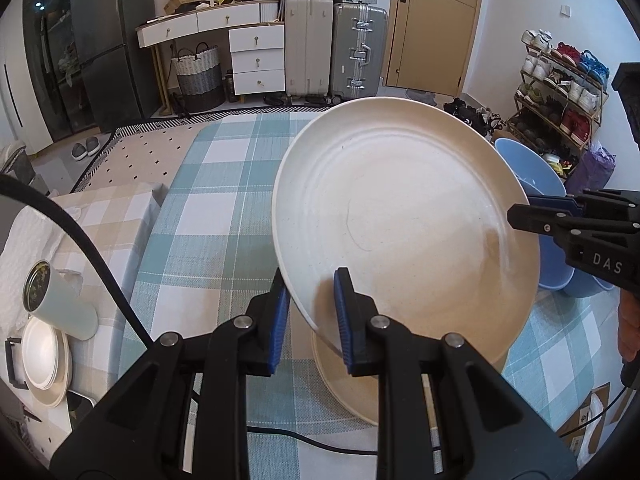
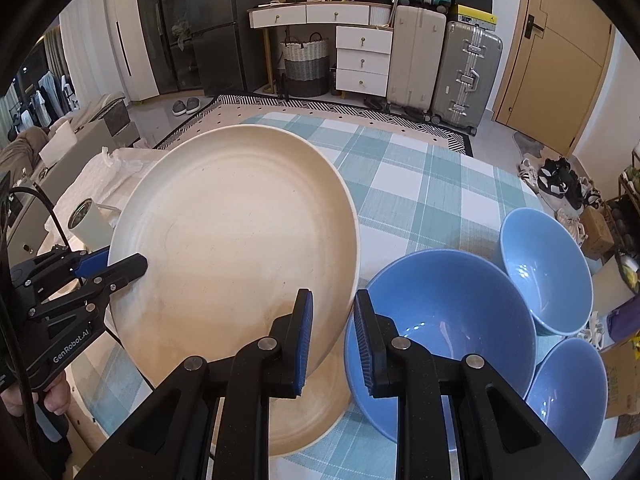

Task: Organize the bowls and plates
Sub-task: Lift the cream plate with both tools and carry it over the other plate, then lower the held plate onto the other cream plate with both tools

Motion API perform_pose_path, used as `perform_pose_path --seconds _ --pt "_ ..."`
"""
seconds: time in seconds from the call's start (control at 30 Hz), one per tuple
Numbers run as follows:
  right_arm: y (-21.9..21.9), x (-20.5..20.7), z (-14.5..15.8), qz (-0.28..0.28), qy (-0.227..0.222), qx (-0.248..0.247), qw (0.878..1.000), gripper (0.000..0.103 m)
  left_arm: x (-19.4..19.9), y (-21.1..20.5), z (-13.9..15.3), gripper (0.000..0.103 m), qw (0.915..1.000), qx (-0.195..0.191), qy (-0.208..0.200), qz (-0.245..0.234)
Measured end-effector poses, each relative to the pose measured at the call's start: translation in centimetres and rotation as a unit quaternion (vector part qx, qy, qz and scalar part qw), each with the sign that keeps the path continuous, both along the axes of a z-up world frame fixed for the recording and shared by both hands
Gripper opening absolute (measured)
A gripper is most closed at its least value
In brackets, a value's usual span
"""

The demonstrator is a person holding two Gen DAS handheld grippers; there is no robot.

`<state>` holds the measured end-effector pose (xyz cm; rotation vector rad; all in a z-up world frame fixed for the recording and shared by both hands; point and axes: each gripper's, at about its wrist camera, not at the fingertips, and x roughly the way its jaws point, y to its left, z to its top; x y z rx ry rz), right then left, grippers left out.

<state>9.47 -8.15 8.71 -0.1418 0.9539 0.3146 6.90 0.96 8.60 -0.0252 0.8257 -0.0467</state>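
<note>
Above checked cloth point(image 1: 224, 216), cream plate point(image 1: 400, 216) clamped by left gripper point(image 1: 312, 316), right gripper point(image 2: 332, 344)

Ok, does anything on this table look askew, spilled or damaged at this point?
Only the cream plate is askew: it hangs tilted above a second cream plate lying on the checked tablecloth, because the left claw and right claw each pinch its rim. The three blue bowls sit upright. No spill or damage shows.
</note>
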Motion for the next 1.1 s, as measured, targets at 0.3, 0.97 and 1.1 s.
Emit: perform_pose_path --seconds 0.3,0.97,1.1 --pt "-0.2 -1.1 -1.2 -0.001 0.006 0.01 1.0 0.021 -0.4 0.2 -1.6 0.019 0.9999 0.008 0.007 -0.004" --pt "-0.1 -2.6 -4.1 -0.004 0.032 0.026 0.999 0.021 -1.4 0.3 -4.9 0.02 0.9993 0.025 0.025 -0.008" --pt "-0.1 -2.9 -4.5 -0.004 0.034 0.025 0.999 0.021 -1.4 0.3 -5.6 0.02 0.9992 0.028 0.029 -0.008"
